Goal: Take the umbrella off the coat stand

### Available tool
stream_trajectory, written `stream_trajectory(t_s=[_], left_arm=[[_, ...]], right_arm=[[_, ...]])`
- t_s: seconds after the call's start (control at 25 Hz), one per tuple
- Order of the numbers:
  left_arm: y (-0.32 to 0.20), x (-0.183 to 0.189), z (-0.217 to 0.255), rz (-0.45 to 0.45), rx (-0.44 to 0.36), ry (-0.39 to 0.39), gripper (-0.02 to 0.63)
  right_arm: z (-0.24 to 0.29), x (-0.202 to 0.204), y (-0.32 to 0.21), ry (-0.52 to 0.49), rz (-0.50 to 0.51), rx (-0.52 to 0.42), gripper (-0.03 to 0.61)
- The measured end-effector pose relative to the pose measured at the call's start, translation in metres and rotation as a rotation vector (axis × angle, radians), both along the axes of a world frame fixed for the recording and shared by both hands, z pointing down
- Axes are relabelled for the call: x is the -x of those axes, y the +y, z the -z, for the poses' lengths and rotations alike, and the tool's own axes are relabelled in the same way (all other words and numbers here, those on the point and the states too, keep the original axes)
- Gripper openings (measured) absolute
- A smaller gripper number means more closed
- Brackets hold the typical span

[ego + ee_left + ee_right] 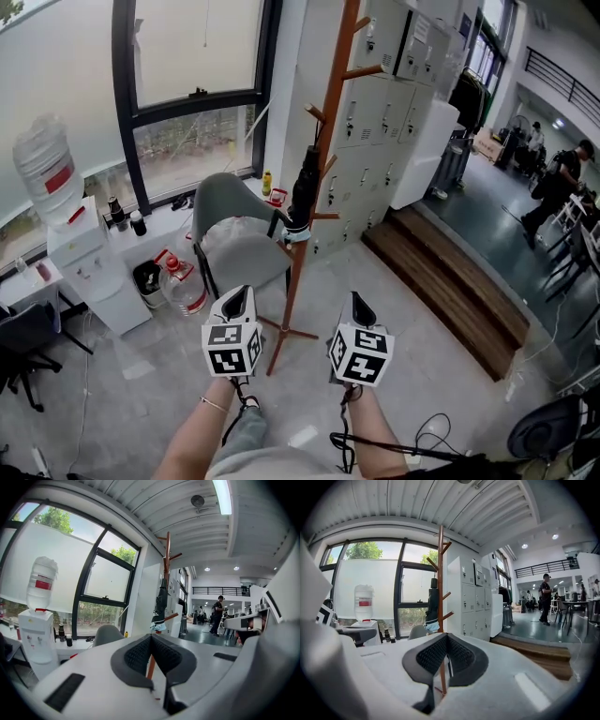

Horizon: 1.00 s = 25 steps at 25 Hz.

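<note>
Grey floor (403, 309), tall windows (197, 56), pale lockers (375, 112) — water dispenser (89, 272) at left.

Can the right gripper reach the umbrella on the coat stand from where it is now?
Probably not yet: the right gripper is well short of the umbrella hanging on the coat stand, and its jaws are shut. Nothing seems to block the way there.

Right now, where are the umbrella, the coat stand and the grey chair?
umbrella (303, 192), head view, middle of its folded black canopy.
coat stand (337, 103), head view, upper part of its wooden pole.
grey chair (223, 202), head view, its backrest.
</note>
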<state>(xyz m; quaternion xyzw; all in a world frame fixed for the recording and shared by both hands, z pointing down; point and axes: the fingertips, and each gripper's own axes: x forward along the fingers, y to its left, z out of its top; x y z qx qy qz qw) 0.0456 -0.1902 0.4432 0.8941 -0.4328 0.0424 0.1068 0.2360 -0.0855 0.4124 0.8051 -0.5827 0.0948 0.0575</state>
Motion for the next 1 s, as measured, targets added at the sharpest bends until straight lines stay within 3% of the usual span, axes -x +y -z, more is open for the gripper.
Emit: stream_trajectory(t_s=[0.68, 1.0], left_arm=[[-0.155, -0.037, 0.024, -0.051, -0.016, 0.016, 0.004], [-0.182, -0.05, 0.013, -0.057, 0.026, 0.007, 0.003]], right_arm=[[0.034, -0.035, -0.144, 0.01, -0.059, -0.044, 0.005], [0.028, -0.044, -0.164, -0.004, -0.06, -0.022, 0.005]])
